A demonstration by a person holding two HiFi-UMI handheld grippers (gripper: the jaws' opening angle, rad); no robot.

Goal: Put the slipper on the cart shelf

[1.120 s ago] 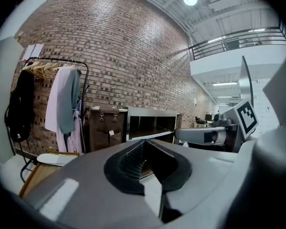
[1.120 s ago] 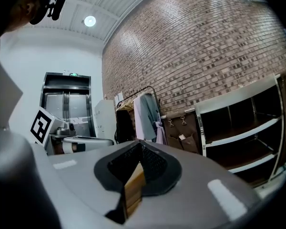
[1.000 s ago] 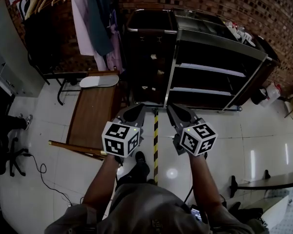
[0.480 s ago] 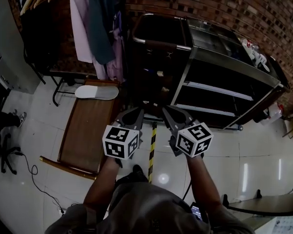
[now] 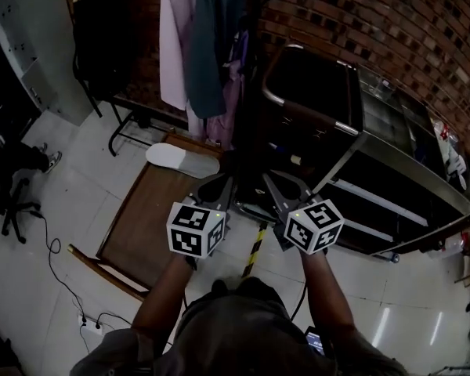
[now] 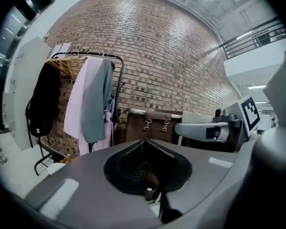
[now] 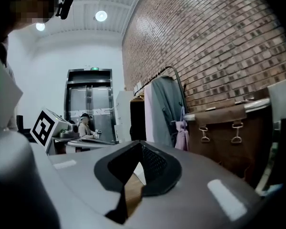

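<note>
Lying beyond the left gripper (image 5: 218,185): white slipper (image 5: 182,160)

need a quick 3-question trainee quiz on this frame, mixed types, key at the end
1. True or false: the white slipper already lies on a shelf of the cart.
2. The slipper rests on: A) the floor, B) the wooden table, C) a chair.
3. What do the left gripper and right gripper hold?
Key: 1 false. 2 B. 3 nothing; both are shut and empty.
</note>
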